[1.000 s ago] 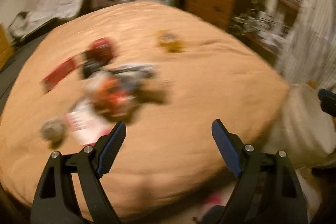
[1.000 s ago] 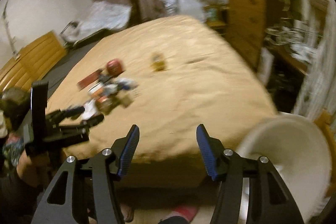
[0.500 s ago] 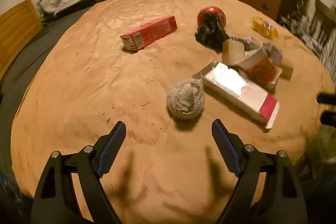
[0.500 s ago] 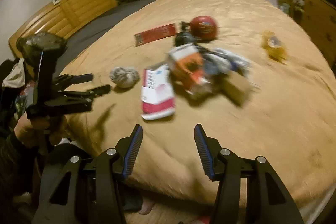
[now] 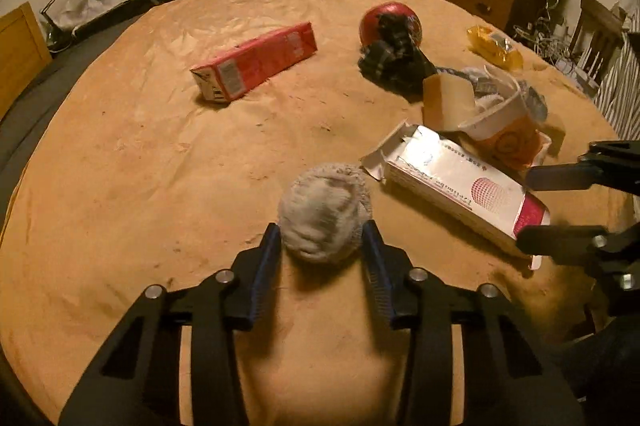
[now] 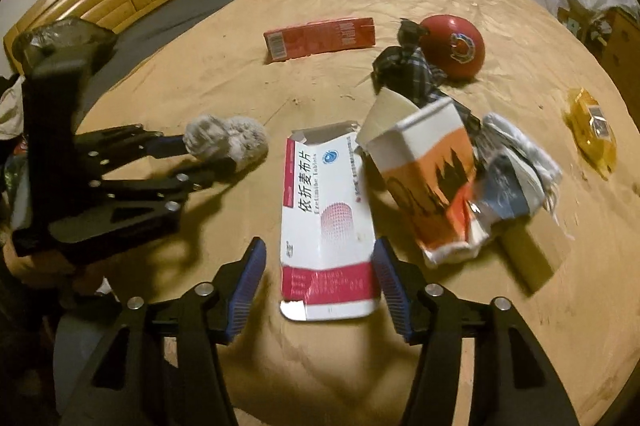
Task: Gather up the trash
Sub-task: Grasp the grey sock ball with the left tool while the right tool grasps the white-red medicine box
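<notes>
1. Left gripper (image 5: 322, 242): matte black plastic frame w/ triangular cut-outs, silver screws, blue ribbed pads (image 5: 267, 266).
2. Right gripper (image 6: 318, 268): same black build, silver screw heads, blue ribbed pads (image 6: 390, 284).
3. Left unit's upright black handle, seen from right cam.

The left claw (image 5: 322, 238) reaches forward, low over the bed. Its two fingers press on the sides of a soft gray ball (image 5: 324, 212), one at 9 o'clock and one at 3 o'clock. In the right view it comes in from 9 o'clock, lying nearly flat.

The right claw (image 6: 318, 258) is spread wide. A white box (image 6: 326, 214) lies between its blue pads (image 6: 248, 276), and gaps show on both sides. In the left view its fingers poke in from 3 o'clock.
</notes>
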`<state>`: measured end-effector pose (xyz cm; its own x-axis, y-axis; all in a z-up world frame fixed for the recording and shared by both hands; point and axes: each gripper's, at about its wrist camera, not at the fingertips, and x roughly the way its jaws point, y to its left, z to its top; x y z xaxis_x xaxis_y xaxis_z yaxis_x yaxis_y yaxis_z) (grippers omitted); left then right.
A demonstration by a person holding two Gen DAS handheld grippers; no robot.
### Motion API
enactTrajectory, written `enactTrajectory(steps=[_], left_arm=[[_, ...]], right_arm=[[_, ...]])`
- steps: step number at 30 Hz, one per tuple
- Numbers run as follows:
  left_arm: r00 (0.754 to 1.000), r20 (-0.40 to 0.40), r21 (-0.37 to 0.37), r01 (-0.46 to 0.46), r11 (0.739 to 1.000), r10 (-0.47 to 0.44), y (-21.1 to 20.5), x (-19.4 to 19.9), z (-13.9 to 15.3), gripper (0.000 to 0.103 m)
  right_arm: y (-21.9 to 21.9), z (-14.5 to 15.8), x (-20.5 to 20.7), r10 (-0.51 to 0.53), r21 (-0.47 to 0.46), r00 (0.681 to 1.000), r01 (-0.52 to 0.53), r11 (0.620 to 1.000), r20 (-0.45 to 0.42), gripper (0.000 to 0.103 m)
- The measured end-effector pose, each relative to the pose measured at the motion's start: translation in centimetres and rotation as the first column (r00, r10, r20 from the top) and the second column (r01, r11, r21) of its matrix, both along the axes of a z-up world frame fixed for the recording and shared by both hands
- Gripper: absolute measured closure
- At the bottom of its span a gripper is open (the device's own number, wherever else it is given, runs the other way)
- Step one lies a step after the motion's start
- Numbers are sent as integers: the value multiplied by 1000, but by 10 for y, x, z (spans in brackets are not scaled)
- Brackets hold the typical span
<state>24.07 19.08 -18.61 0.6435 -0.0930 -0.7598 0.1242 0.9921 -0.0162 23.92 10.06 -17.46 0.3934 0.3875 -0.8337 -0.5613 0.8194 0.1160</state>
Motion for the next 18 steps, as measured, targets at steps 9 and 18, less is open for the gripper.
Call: enactTrajectory(steps=[9,18], left_arm=[[999,15,-20,31,999,-30,12,3,3,41],[995,6,-37,100,994,-100,0,22,-7,39]], right_arm=[[27,-7,23,15,-76,1000,-15,997,8,34],[33,-29,41,8,-132,1000,-11,991,-16,46]])
